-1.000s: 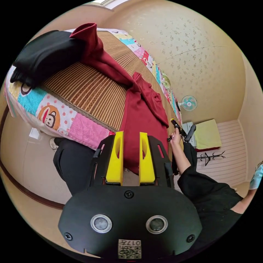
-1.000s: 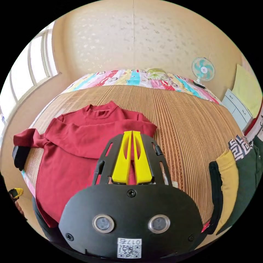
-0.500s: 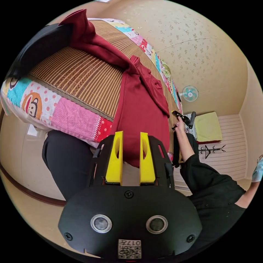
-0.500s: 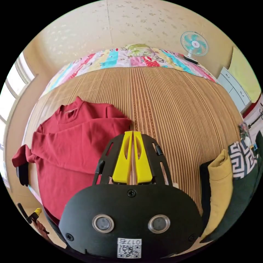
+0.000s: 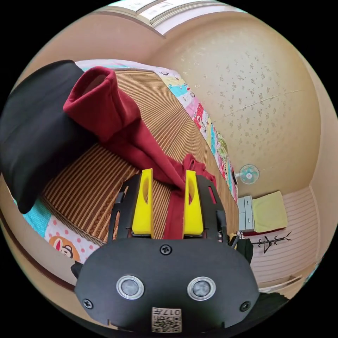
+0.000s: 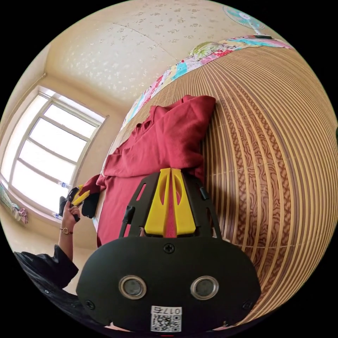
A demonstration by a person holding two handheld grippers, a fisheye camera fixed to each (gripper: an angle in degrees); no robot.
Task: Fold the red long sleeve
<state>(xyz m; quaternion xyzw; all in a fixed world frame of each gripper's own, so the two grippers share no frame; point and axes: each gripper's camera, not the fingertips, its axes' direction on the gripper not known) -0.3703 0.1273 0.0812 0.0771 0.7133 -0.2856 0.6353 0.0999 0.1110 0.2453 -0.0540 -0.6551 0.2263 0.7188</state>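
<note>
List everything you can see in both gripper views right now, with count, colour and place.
Red long sleeve: one, dark red, flat on the mat, one sleeve running onto the black garment.
Black garment: one, black, at the bed's corner.
Bamboo mat: one, brown striped, over the bed.
Patchwork sheet: one, multicoloured, under the mat.
Fan: one, teal, beyond the bed.
Drawer unit: one, pale, with a yellow cloth on top.
Window: one, bright.
Left gripper: yellow jaws apart, over the shirt.
Right gripper: yellow jaws together.
Person's hand: one, holding the left gripper.
</note>
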